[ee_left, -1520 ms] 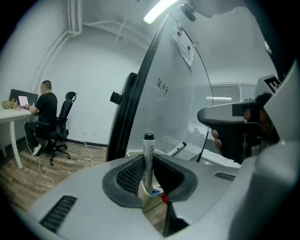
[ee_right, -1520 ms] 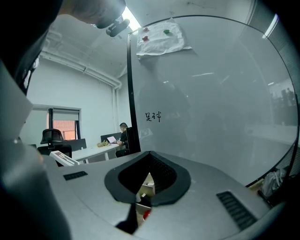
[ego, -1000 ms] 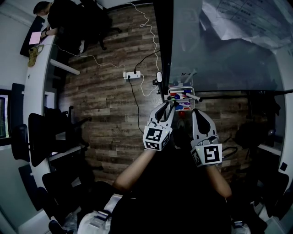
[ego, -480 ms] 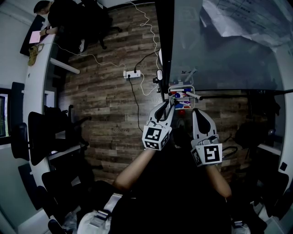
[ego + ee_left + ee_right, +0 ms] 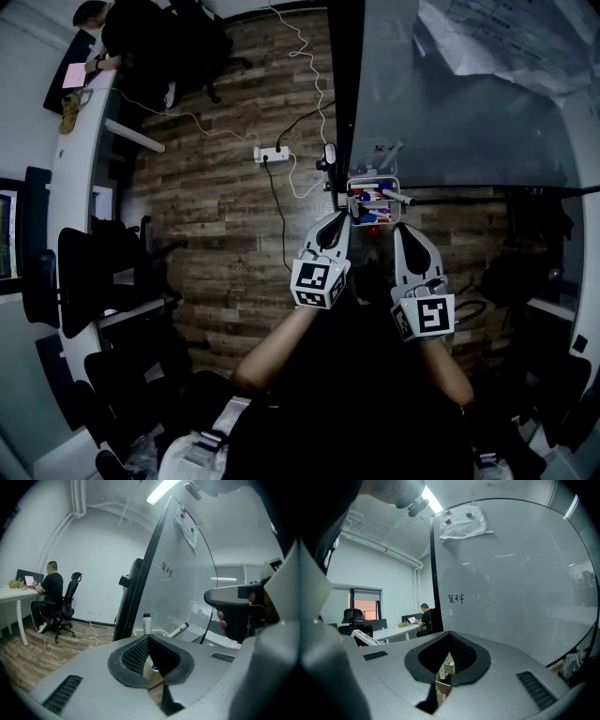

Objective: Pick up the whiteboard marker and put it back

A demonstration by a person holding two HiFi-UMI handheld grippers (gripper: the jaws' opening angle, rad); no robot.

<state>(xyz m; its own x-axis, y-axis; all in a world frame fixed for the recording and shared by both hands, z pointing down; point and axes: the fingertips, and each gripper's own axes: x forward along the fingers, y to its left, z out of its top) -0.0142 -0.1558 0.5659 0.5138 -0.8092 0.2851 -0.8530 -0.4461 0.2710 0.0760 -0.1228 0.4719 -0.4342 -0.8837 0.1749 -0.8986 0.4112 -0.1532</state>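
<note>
White tray (image 5: 373,178) at frame centre, under the whiteboard (image 5: 469,103), holds the markers (image 5: 375,197): red and blue caps, one white barrel lying across. Your left gripper (image 5: 341,218) sits just below it; its jaws have just snapped together w/ nothing btwn them. Right gripper (image 5: 402,229) is alongside, jaws also together, empty. In the left gripper view a dark-capped marker (image 5: 146,622) stands upright past the tips.
</note>
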